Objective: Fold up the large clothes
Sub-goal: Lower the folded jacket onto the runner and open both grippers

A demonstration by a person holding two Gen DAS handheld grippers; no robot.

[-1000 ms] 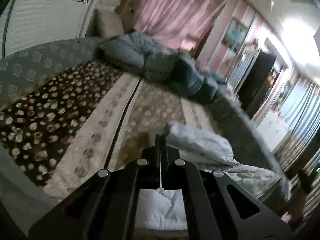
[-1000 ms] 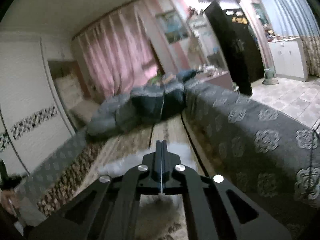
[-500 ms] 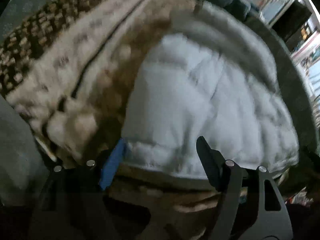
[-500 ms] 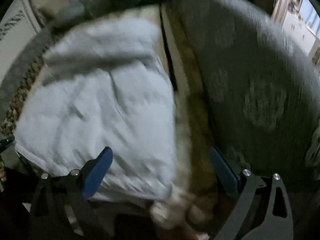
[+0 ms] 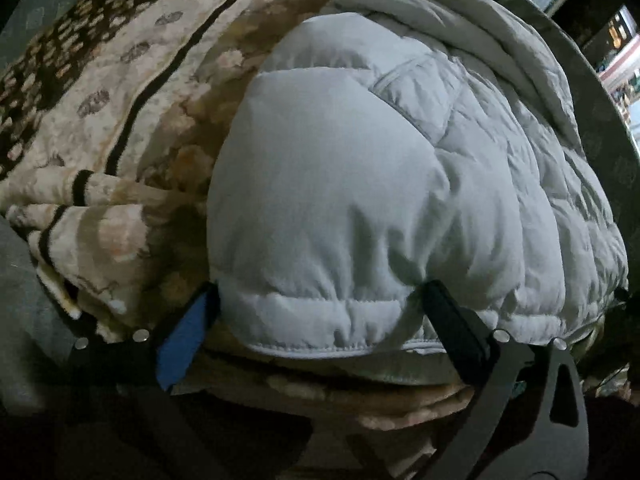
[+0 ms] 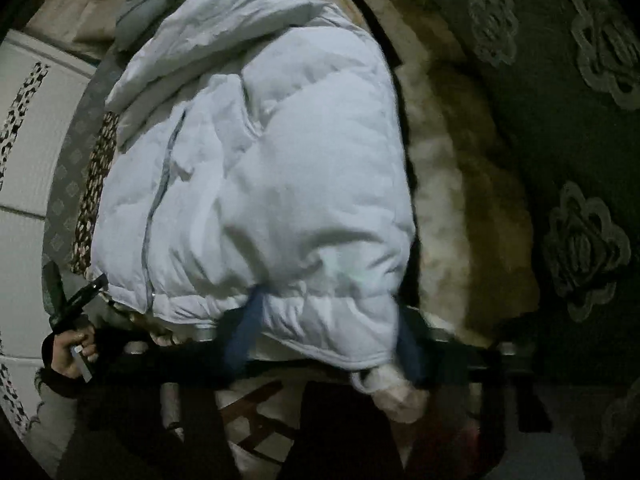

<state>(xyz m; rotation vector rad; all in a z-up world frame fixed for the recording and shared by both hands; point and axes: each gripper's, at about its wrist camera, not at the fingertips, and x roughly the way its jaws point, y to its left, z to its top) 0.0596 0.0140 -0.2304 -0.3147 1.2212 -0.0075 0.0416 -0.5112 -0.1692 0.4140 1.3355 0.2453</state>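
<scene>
On the patterned blanket (image 5: 132, 92) lies a white puffer jacket (image 5: 360, 184); left gripper (image 5: 320, 300) and right gripper (image 6: 324, 312), at 6 o'clock, both spread wide, straddle its hem ungripped.

No lettering, label, brand or number can be read in either wrist view. The white jacket (image 5: 360, 184) shows only plain quilted fabric and seams. Bright shapes at 2 o'clock in the left view may be signs or screens, but they are too small and blurred to make out.
</scene>
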